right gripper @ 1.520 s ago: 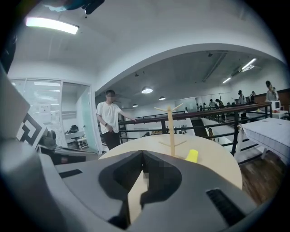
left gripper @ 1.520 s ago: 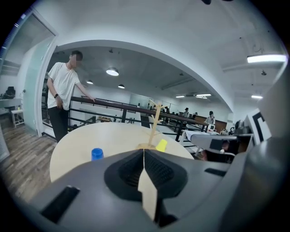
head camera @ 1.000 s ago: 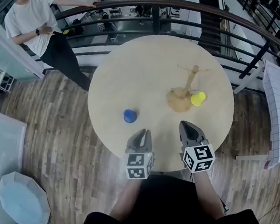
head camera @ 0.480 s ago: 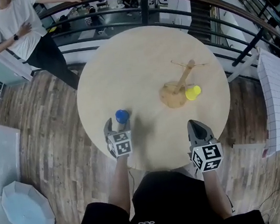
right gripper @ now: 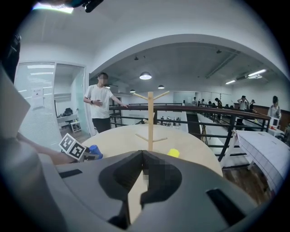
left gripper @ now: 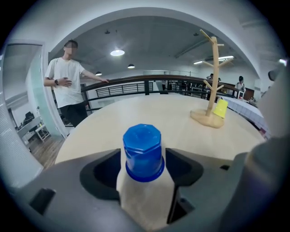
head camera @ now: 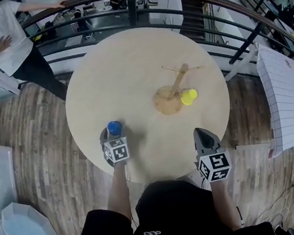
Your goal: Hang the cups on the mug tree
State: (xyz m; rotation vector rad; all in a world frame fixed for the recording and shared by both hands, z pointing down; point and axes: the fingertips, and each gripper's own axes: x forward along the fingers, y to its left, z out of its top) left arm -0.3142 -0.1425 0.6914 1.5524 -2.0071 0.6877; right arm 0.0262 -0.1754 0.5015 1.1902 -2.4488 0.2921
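While right gripper (right gripper: pixel 142 155) fingers (right gripper: pixel 121 174) pressed together, left gripper (left gripper: pixel 143 159) fingers (left gripper: pixel 100 174), just opened, spread around blue cup (left gripper: pixel 142 144).

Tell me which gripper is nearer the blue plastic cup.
Left. The left gripper, jaws just opened, straddles the blue plastic cup; the shut right gripper hangs well to its right.

Head view looks steeply down; gripper views share the mug tree (left gripper: pixel 210 81).

Pretty evenly lit from ceiling lamps (left gripper: pixel 117 53), soft shadows on the counter (head camera: pixel 131 64), heavy fisheye warp, dark vignette at edges.
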